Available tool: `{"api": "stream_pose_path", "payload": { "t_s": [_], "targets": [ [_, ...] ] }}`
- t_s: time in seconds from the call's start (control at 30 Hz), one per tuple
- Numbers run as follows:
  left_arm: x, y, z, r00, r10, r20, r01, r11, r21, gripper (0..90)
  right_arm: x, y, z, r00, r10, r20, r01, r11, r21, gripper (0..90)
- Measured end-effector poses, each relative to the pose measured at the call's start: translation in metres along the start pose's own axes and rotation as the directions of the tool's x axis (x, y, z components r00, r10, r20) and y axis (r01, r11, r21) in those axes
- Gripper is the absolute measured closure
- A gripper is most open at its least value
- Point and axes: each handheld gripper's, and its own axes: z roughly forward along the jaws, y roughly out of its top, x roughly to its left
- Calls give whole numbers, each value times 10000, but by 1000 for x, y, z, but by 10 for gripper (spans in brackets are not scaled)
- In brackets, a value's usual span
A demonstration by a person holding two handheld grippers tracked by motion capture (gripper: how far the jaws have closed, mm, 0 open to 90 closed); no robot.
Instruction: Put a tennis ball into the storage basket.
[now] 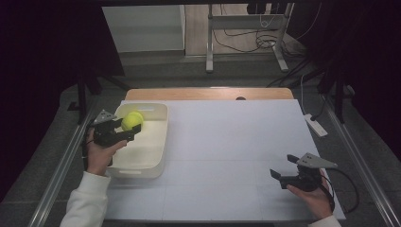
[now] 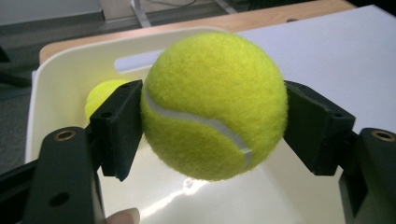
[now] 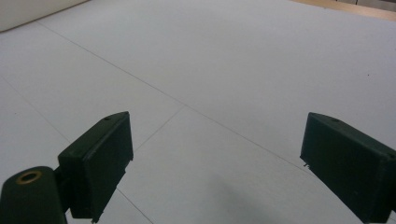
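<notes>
High view, near to far: right tool (image 1: 280,173) at near-right table (image 1: 227,142) edge, jaws apart, nothing btwn them, resting low over white surface. Right gripper view: both pads (image 3: 100,158) wide apart above bare table top. Left tool (image 1: 127,130) at left side, clamped on tennis ball (image 1: 132,120), held above cream bin (image 1: 156,151) interior, near bin's far-left corner. Left gripper view: ball (image 2: 215,105) pressed btwn both pads, white seam facing cam. Second ball (image 2: 100,95) inside bin, behind left pad, partly hidden. Bin's slot handle beyond.
</notes>
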Motion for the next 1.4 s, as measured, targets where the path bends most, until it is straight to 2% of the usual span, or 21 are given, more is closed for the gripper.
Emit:
{"api": "stream_pose_path", "payload": {
  "t_s": [0.27, 0.53, 0.67, 0.73, 0.77, 0.83, 1.0, 1.03, 1.13, 1.17, 1.27, 1.4],
  "targets": [
    [8, -5, 5, 9993, -146, -337, 170, 9973, 710, 268, 0, 0, 0, 10000, 3, 0, -3, 10000, 17, 92],
    [10, -6, 5, 9982, -220, -552, 272, 9951, 949, 264, 0, 0, 0, 10000, -7, 12, 7, 10000, 18, 92],
    [11, -7, 8, 9973, -246, -688, 329, 9920, 1221, 258, 0, 0, 0, 10000, -2, 21, 2, 10000, 21, 92],
    [10, -7, 8, 9976, -239, -643, 315, 9924, 1188, 239, 0, 0, 0, 10000, 1, 9, -1, 10000, 14, 92],
    [8, -5, 6, 9975, -258, -658, 324, 9942, 1024, 173, 1, 1, 0, 10000, -12, 23, 12, 10000, 18, 92],
    [7, -4, 5, 9976, -261, -645, 318, 9954, 901, 145, 1, 1, 0, 10000, -19, 15, 19, 10000, 15, 92],
    [-1, -2, -4, 9998, -196, -79, 198, 9994, 289, 126, 1, 0, 0, 10000, -19, 24, 19, 10000, 20, 92],
    [-5, -1, -5, 9993, -145, 342, 141, 9999, 96, 124, 1, 1, 0, 10000, -22, 28, 22, 10000, 13, 92],
    [-12, -1, -7, 9949, -117, 1005, 138, 9997, -206, 125, 1, 1, -1, 10000, -16, 39, 16, 10000, -2, 92],
    [-12, -1, -7, 9949, -117, 1005, 138, 9997, -206, 126, 1, 1, -1, 10000, -29, 52, 29, 10000, -4, 92],
    [-19, -1, -10, 9878, -96, 1552, 177, 9985, -515, 127, 1, 1, -1, 10000, -44, 61, 44, 10000, -15, 92],
    [-27, -4, -15, 9822, 43, 1878, 107, 9968, -788, 131, 0, 1, -1, 10000, -29, 40, 29, 10000, -36, 92]
  ]
}}
